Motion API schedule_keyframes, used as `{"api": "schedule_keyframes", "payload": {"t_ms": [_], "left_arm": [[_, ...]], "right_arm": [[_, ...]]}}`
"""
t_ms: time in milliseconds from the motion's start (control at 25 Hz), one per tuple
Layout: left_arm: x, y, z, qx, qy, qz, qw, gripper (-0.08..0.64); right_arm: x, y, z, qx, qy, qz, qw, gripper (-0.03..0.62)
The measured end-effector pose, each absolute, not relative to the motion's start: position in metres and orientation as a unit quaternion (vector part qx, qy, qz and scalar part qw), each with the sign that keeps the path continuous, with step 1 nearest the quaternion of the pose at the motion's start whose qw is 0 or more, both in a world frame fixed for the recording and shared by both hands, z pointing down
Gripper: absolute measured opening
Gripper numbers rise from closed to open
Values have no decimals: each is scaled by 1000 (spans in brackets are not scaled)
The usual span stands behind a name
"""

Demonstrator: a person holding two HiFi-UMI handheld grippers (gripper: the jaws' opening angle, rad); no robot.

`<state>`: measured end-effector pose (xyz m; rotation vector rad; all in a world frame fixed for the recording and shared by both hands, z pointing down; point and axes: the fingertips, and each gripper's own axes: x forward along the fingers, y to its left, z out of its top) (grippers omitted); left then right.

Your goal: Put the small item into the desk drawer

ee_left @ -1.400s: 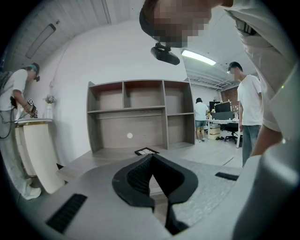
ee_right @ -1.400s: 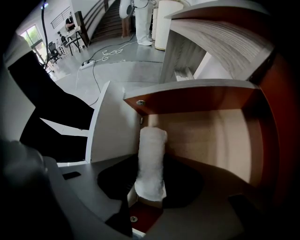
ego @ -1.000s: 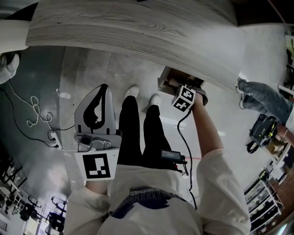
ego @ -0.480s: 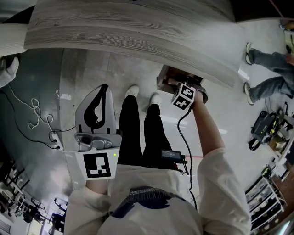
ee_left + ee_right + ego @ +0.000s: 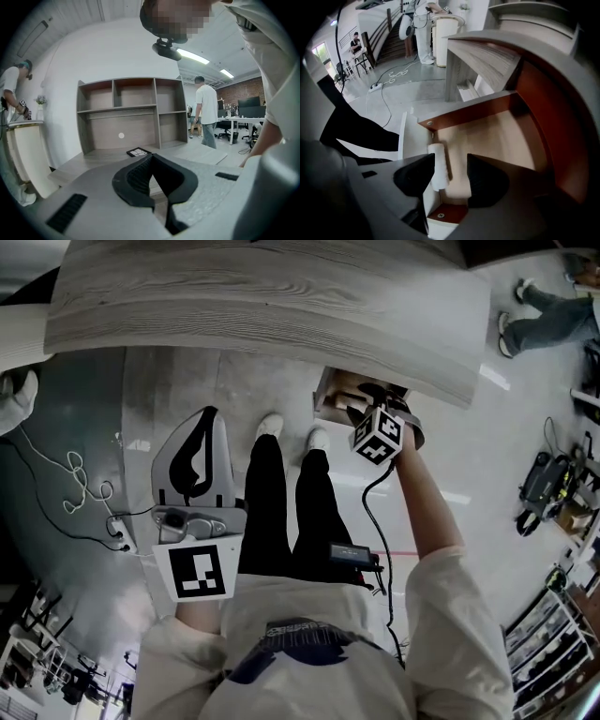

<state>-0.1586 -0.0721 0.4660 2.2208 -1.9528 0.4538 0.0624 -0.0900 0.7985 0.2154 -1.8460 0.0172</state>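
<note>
Seen from the head view, a grey wood-grain table [image 5: 262, 306] is stretched across the top of the frame. Under its edge, upper right of centre, a pulled-out drawer with reddish-brown walls and a pale wooden floor [image 5: 337, 395] is left standing open, so that it can be reached from above.

Noted of the right gripper [image 5: 449, 177]: it is pointed steeply down into the drawer. Its jaws are spread wide and have just been opening; nothing is pinched.

The small white cylindrical item [image 5: 438, 164] is seen lying on its side on the drawer floor, lower centre of the right gripper view. It lies close along the wall at the left of the drawer. It shows in the gap nearer the left-hand jaw, and a light touch there cannot be ruled out, but no squeeze is seen. It is judged released, with rolling probably checked by that wall.

Noted of the left gripper [image 5: 151, 155]: its jaws are pressed together at the tips, with nothing held. It is kept at the lower left of the head view, well apart from the drawer, presumably so as not to get in the way.

Placing is judged done; the drawer is not yet shut. One risk is noted: the item could be nudged by a jaw on withdrawal.
</note>
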Motion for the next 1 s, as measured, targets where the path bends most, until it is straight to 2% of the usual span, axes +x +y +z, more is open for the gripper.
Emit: {"api": "schedule_keyframes", "payload": {"t_ms": [320,560,800,1000], "left_arm": [[-125,-82,416,762,-634,121,43,6],[-89,-95,350,783,-617,71,5,6],[-59,-89,289,802,-596,29,-25,6],[-42,-88,245,814,-580,-6,-46,6]], "right_arm": [[85,-103,687,255,-843,55,471,210],[120,-115,548,410,-853,90,310,206],[160,-102,389,516,-841,71,145,201],[174,-83,295,553,-831,46,47,179]]}}
